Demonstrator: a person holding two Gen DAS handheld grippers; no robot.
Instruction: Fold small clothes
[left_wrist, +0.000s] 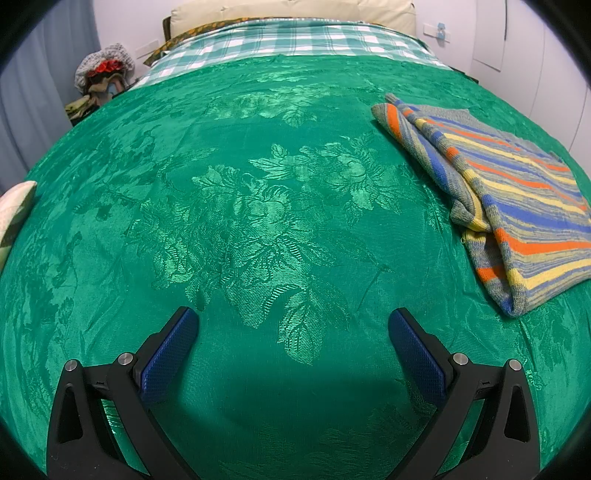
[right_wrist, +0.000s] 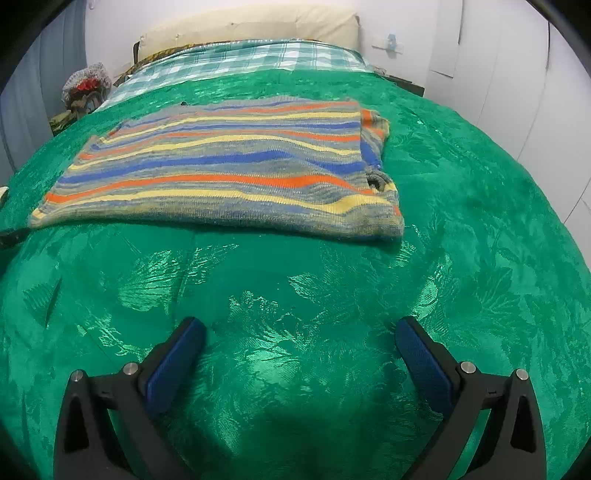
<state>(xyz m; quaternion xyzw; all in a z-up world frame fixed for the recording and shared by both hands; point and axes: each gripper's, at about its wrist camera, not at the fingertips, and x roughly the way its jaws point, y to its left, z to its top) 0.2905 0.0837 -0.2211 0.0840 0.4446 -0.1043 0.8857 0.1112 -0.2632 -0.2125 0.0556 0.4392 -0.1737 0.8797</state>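
A small striped knit sweater (right_wrist: 221, 173), grey with blue, orange and yellow bands, lies folded flat on the green bedspread (right_wrist: 295, 295). In the left wrist view the sweater (left_wrist: 509, 195) lies at the far right. My left gripper (left_wrist: 293, 321) is open and empty, over bare bedspread well to the left of the sweater. My right gripper (right_wrist: 301, 330) is open and empty, a little short of the sweater's near edge.
The green floral bedspread (left_wrist: 258, 221) covers the bed, with a checked sheet (left_wrist: 295, 37) and a cream headboard cushion (left_wrist: 295, 11) beyond. A pile of clothes (left_wrist: 99, 77) sits off the bed's far left. White walls stand at the right.
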